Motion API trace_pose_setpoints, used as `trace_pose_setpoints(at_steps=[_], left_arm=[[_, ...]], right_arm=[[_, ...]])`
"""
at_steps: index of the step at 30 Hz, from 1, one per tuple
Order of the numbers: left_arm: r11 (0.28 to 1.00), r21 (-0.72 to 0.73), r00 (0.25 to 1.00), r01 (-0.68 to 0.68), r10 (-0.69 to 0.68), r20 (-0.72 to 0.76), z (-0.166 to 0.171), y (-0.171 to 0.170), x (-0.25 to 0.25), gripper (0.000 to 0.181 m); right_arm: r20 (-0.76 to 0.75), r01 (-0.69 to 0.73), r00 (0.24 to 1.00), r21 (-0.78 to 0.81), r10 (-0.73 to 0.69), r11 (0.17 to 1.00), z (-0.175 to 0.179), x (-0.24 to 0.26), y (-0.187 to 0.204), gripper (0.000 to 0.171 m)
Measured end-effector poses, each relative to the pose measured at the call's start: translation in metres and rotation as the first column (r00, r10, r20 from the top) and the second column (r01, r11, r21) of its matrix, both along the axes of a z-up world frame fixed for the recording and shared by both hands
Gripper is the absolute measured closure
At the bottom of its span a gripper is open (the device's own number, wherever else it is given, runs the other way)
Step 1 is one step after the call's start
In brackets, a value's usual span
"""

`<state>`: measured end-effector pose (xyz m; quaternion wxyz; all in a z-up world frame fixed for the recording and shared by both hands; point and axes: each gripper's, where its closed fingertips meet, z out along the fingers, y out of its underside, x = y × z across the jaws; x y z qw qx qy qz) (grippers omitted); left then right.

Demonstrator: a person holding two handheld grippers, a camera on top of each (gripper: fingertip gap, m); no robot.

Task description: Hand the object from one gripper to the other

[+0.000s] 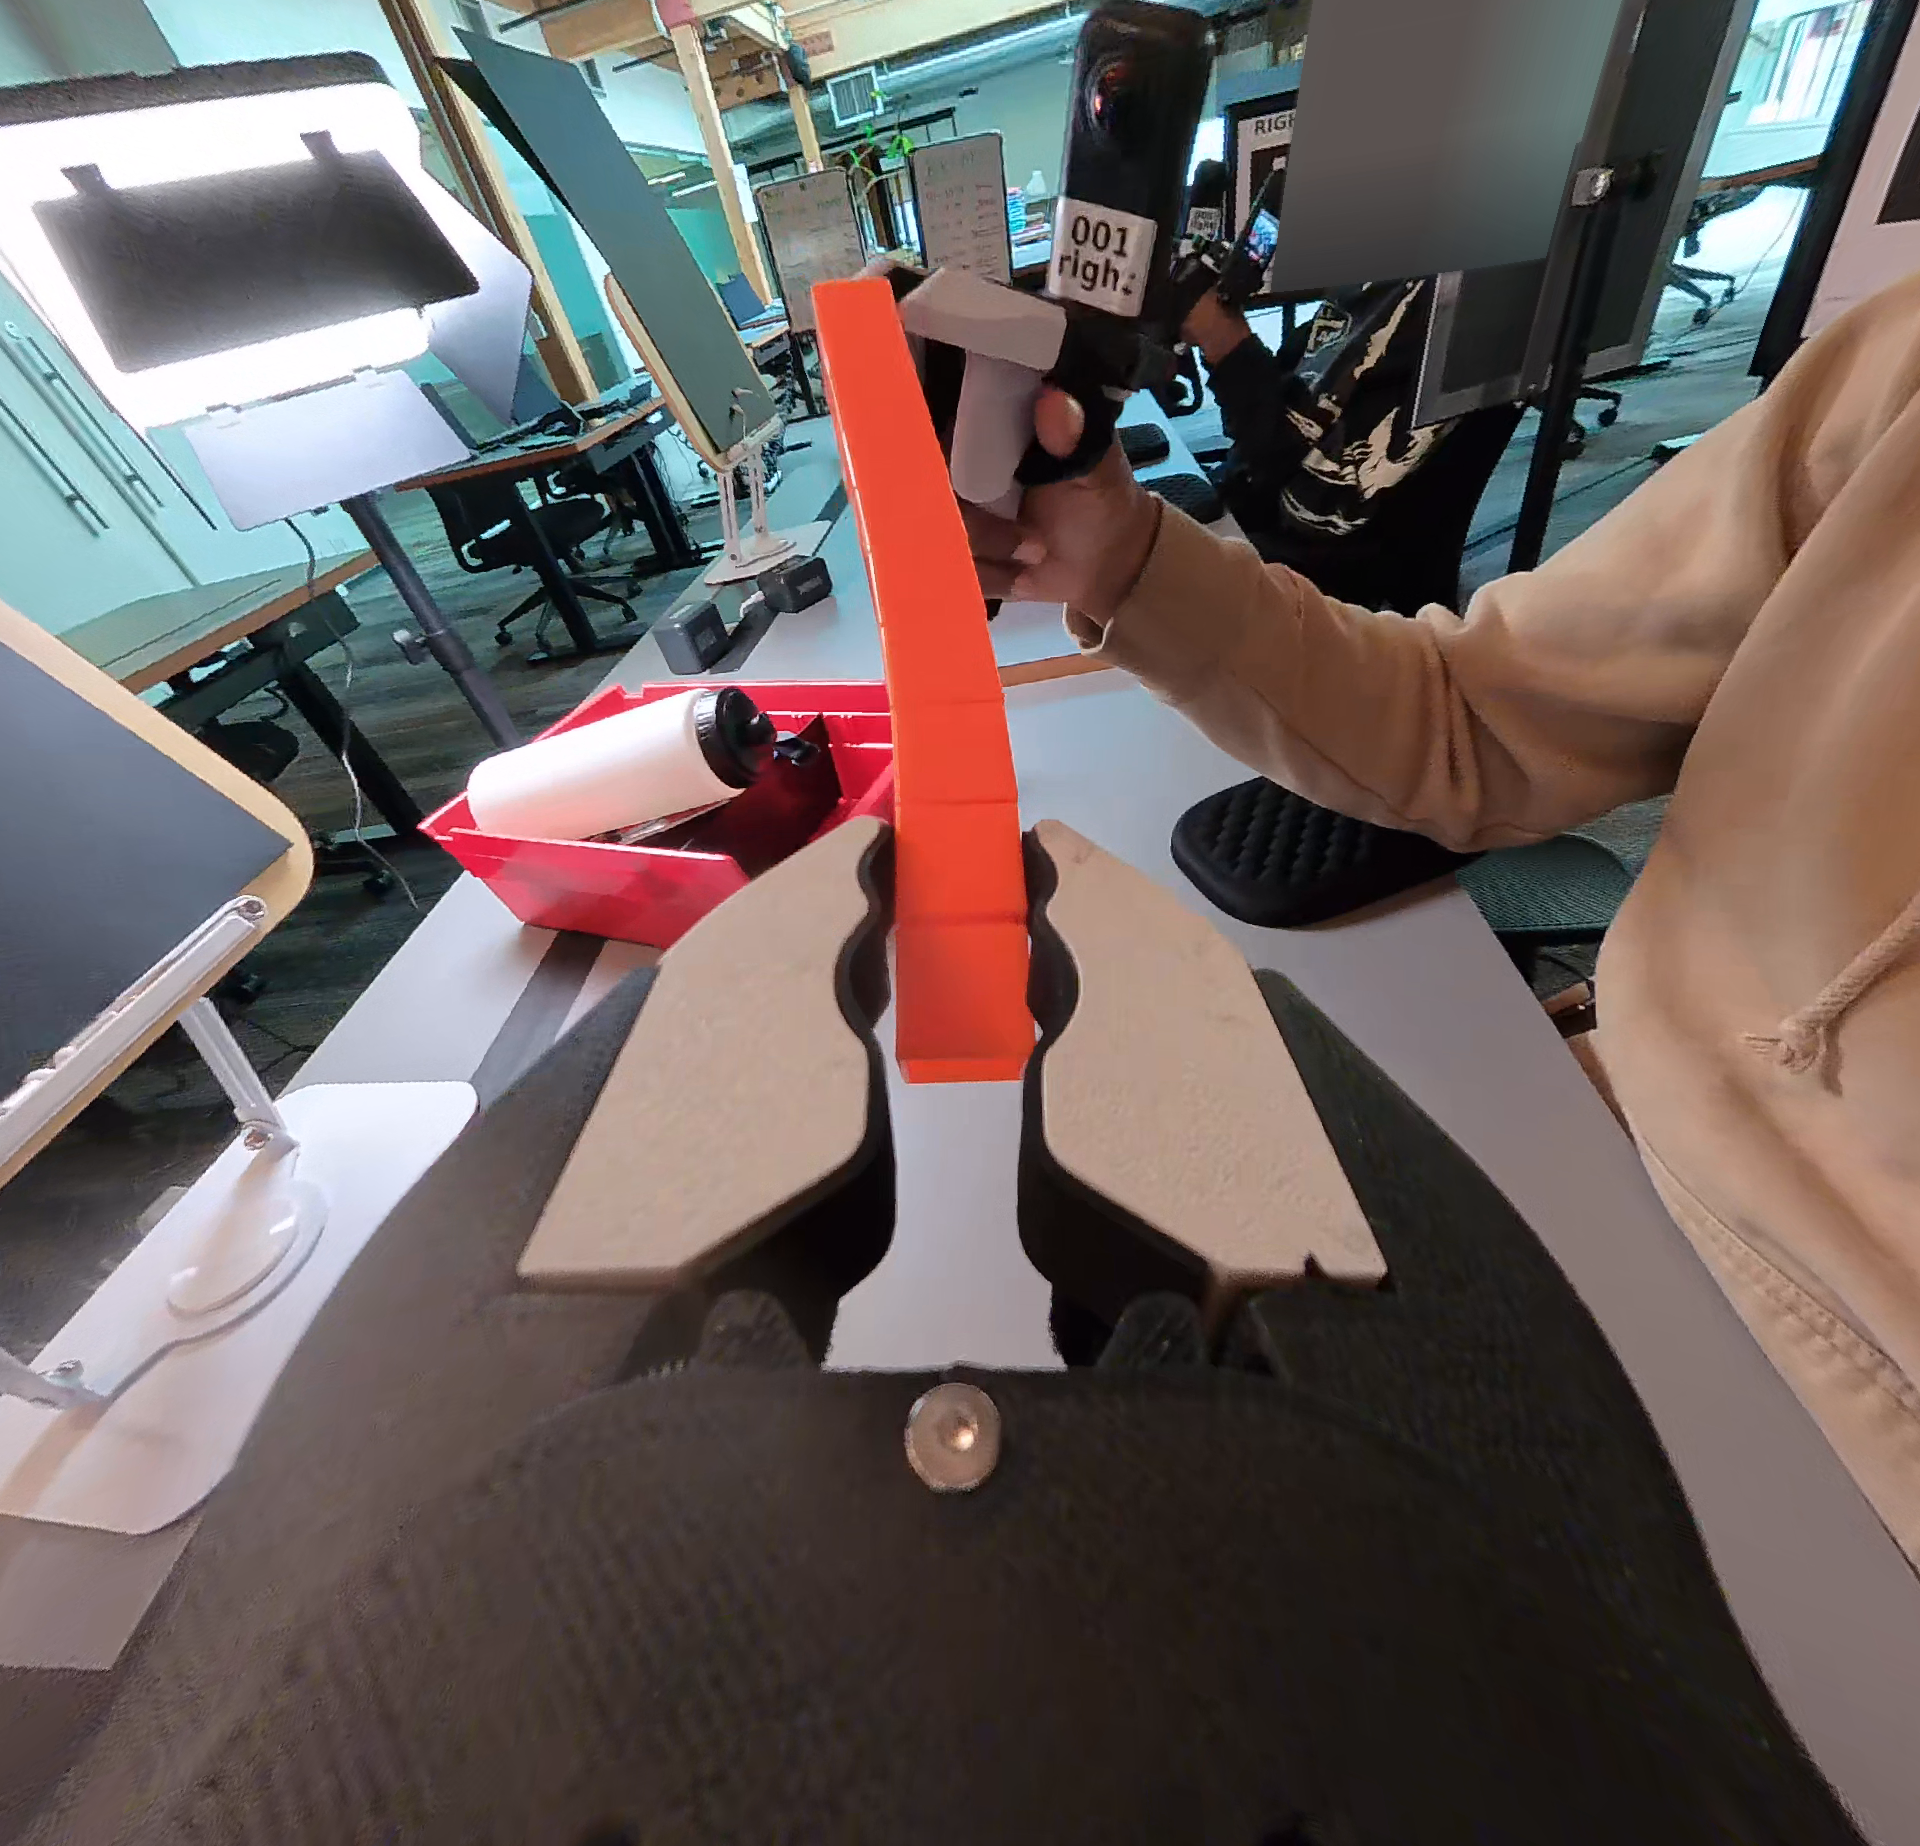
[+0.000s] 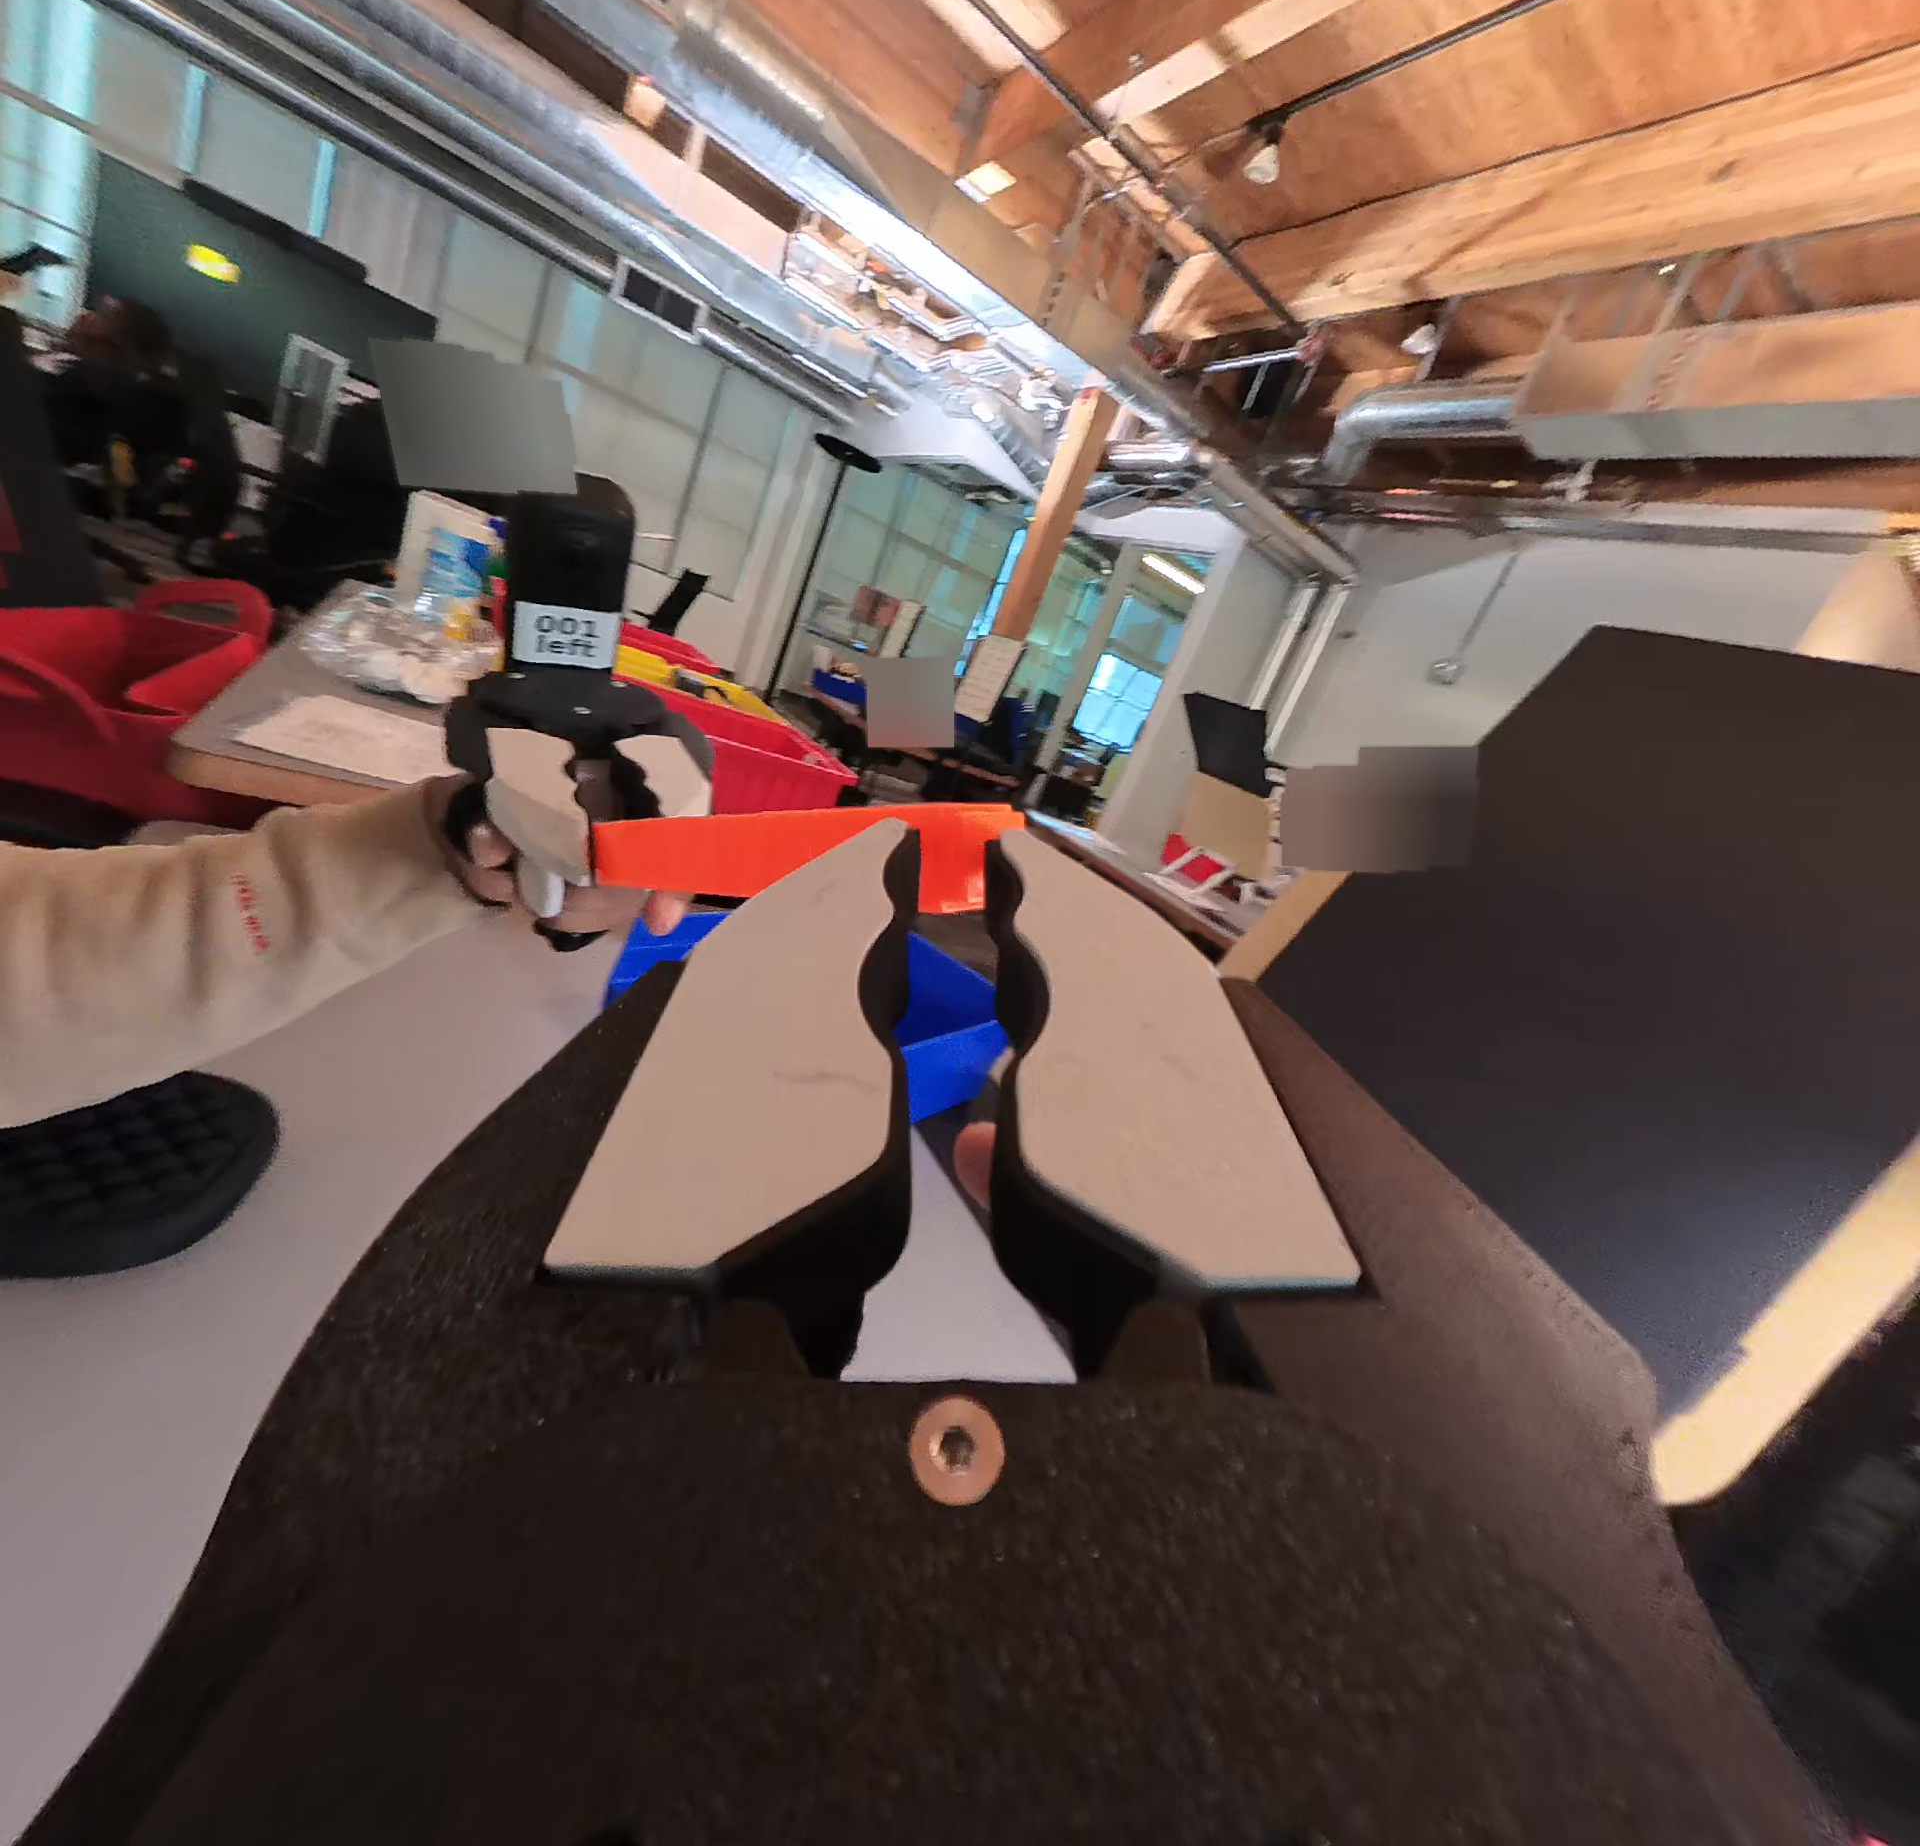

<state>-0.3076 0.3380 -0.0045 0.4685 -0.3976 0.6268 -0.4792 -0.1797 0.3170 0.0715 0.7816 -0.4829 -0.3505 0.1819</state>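
A long orange bar (image 1: pixel 940 653) spans between my two grippers above the grey table (image 1: pixel 1143 757). My left gripper (image 1: pixel 961 923) is shut on its near end, with a pad pressed against each side. My right gripper (image 1: pixel 914 310), held in a hand, sits at the bar's far end; one grey finger lies against the bar and the other is hidden behind it. In the right wrist view, my right gripper (image 2: pixel 951 851) is closed around the end of the bar (image 2: pixel 769 851). The left gripper (image 2: pixel 597 809) holds the other end, off to the left.
A red bin (image 1: pixel 582 871) with a white bottle (image 1: pixel 603 762) stands left of the bar. A black padded rest (image 1: pixel 1299 851) lies under a person's beige sleeve (image 1: pixel 1507 674). A blue bin (image 2: pixel 951 1027) sits below the right gripper. Dark panels on stands (image 2: pixel 1558 965) flank the table. Left tips to right tips: about 15 centimeters.
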Motion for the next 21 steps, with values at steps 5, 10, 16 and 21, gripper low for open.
trace_pose_setpoints(at_steps=[5,10,16,21], left_arm=[[0.999,-0.040,0.999,0.008,-0.010,-0.052,-0.015,0.005,0.004,0.159],[0.997,-0.076,0.988,-0.008,-0.004,-0.155,-0.046,0.018,0.014,0.145],[0.995,-0.096,0.984,-0.036,0.018,-0.178,-0.061,0.022,0.030,0.142],[0.996,-0.089,0.983,-0.031,0.014,-0.184,-0.063,0.020,0.033,0.141]], right_arm=[[0.055,-0.078,0.995,-0.095,0.084,0.992,-0.012,0.001,-0.003,0.163],[0.103,-0.100,0.988,-0.157,0.117,0.983,-0.024,0.000,0.000,0.166],[0.198,-0.086,0.972,-0.210,0.129,0.974,-0.044,-0.011,0.006,0.167],[0.187,-0.089,0.974,-0.196,0.126,0.977,-0.042,-0.011,0.006,0.167]])
